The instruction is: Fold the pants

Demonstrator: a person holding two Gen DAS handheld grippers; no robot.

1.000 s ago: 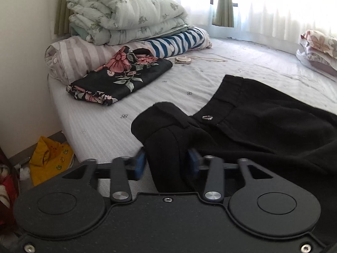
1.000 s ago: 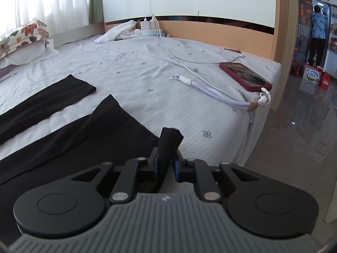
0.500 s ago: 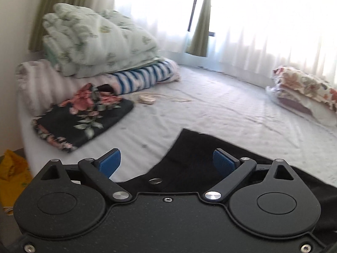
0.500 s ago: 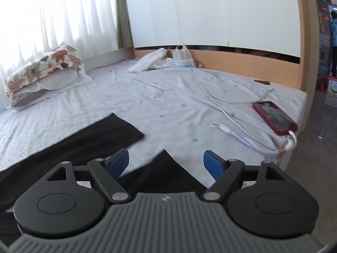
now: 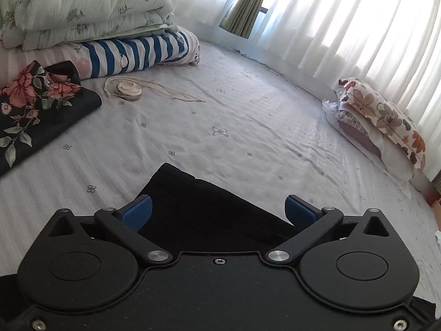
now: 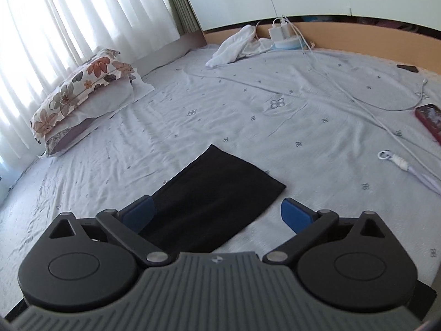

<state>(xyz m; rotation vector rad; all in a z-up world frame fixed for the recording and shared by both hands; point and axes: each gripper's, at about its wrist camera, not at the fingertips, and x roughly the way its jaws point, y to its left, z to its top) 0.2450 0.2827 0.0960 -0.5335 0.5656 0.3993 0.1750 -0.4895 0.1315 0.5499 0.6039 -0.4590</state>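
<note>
Left claw (image 5: 217, 211) is standing wide open, blue pads (image 5: 137, 211) spread apart, gripping nothing. It is hovering over the waist end of the black pants (image 5: 198, 204), which are lying flat on the bed (image 5: 248, 127). Right claw (image 6: 216, 211) is likewise gaping, nothing between its pads, hanging above a leg end of the pants (image 6: 217, 187), hem resting flat on the sheet. Floral pillow (image 6: 80, 88) is sitting near the curtain; a red phone (image 6: 430, 115) is lying at the bed's right edge.
</note>
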